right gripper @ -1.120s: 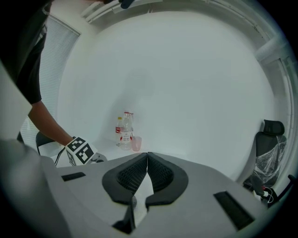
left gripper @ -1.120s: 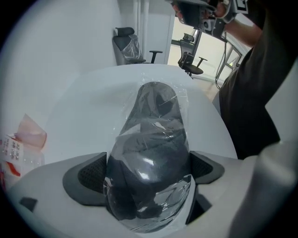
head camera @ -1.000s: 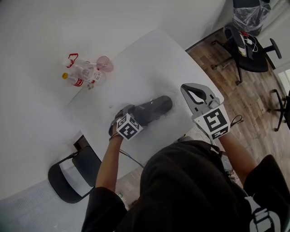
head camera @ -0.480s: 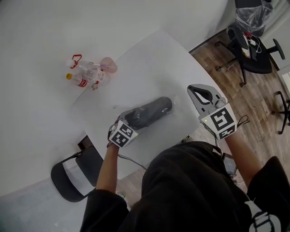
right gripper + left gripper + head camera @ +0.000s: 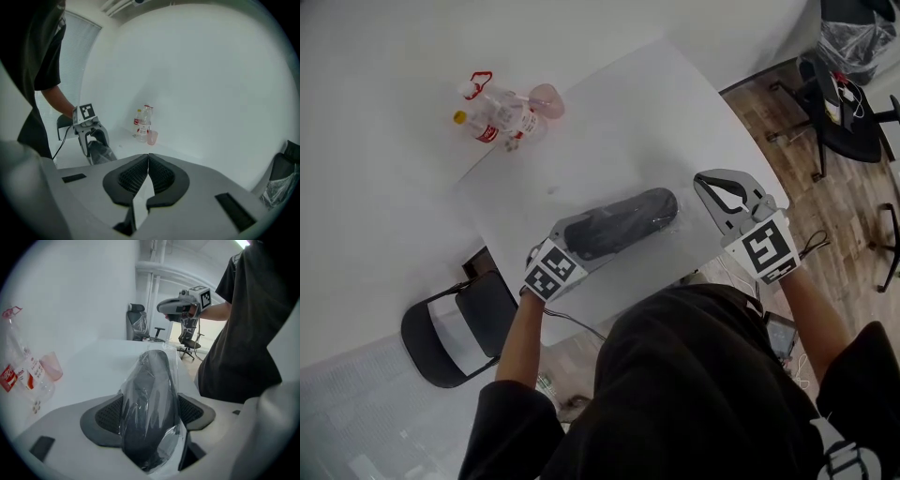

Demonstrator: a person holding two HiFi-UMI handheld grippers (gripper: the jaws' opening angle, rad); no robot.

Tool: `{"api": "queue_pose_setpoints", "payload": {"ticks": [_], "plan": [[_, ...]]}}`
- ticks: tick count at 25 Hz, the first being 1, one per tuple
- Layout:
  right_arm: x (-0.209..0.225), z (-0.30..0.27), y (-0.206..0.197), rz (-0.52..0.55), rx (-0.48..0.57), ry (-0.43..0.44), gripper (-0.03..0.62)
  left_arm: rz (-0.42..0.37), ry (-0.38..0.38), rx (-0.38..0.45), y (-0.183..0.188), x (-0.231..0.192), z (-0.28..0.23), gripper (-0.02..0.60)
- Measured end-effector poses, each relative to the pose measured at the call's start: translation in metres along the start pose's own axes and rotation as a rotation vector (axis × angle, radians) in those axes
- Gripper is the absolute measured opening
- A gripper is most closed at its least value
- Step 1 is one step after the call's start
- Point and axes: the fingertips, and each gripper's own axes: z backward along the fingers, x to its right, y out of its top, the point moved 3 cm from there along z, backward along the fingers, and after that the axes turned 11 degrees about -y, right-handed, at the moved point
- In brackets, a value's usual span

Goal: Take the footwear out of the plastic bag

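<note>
Left tongs (image 5: 151, 417) have just been closing and now clamp the near end of the shoe (image 5: 152, 376), still inside its plastic bag (image 5: 172, 446) on the table (image 5: 628, 122); right tongs (image 5: 148, 161) wait shut and empty, so unbagging can likely begin

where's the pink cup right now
In the head view the translucent pink plastic cup sits at the far left edge of the white table, just right of the clear plastic bottles.

Our left gripper (image 5: 150, 412), its jaws just closing, clamps the bagged shoe (image 5: 623, 220); our right gripper (image 5: 148, 161) hovers, jaws pressed together, empty.
</note>
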Motion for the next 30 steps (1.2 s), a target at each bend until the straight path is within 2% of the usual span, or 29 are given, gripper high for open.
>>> {"api": "queue_pose_setpoints", "payload": {"ticks": [9, 12, 14, 18, 22, 30], "plan": [[-0.003, 0.003, 0.022, 0.198, 0.026, 0.215, 0.02, -0.015, 0.016, 0.166, 0.02, 0.012, 0.048, 0.365], [-0.007, 0.006, 0.038, 0.281, 0.039, 0.316, 0.026, -0.009, -0.03, 0.241, 0.027, 0.017, 0.062, 0.364], [-0.011, 0.008, 0.045, 0.354, 0.029, 0.368, 0.1, -0.009, -0.075, 0.258, 0.025, 0.022, 0.064, 0.364], [-0.03, 0.009, 0.056, 0.514, 0.022, 0.464, 0.107, 0.0, -0.143, 0.251, 0.008, 0.031, 0.071, 0.364], [-0.046, 0.013, 0.061, 0.632, 0.064, 0.527, 0.107, -0.003, -0.207, 0.298, 0.007, 0.037, 0.079, 0.36], [-0.069, 0.017, 0.064, 0.818, 0.091, 0.63, 0.127, 0.018, -0.235, 0.393, 0.013, 0.038, 0.107, 0.359]]}}
